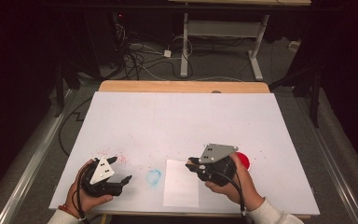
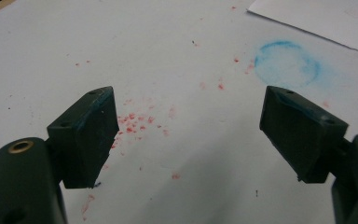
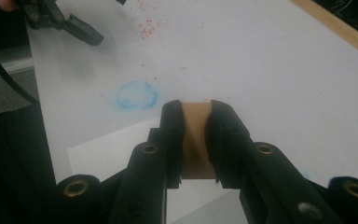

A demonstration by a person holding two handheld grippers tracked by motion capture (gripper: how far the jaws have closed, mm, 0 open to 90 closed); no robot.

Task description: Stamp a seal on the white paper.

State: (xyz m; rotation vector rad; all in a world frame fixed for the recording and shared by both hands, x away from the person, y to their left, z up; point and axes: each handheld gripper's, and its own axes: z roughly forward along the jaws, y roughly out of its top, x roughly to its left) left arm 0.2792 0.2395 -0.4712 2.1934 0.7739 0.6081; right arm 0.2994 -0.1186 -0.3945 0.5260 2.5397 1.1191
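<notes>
A wooden table (image 1: 121,86) stands in a dim room, almost wholly covered by a large white sheet (image 1: 182,121) with only a strip of pale wood left bare at its far edge. Beyond it the floor is grey, with a tangle of cables (image 1: 135,53) and the white metal legs of another desk (image 1: 185,46). The white sheet is matte and smooth, speckled with fine red flecks (image 2: 133,122) near the left side and marked with a faint, powdery blue ring (image 1: 153,177) towards the near edge. Just to the right of that ring lies a smaller rectangular sheet of white paper (image 1: 181,183), flat on the surface. A round red disc (image 1: 245,161) lies on the sheet, partly hidden behind the right hand.

The right gripper (image 3: 195,116) hovers over the paper, its black jaws clamped on a small flat brown piece (image 3: 195,140) that looks like cardboard; it stands upright between the pads, its top edge level with the jaw tips. A grey three-cornered plate sits on top of this gripper in the high view.

The left gripper (image 2: 186,126) rests low over the red flecks at the near left of the table, its jaws spread wide with nothing between them. Its blocky black pads (image 2: 93,135) are dull and rubbery, with a smear of blue along one edge.
</notes>
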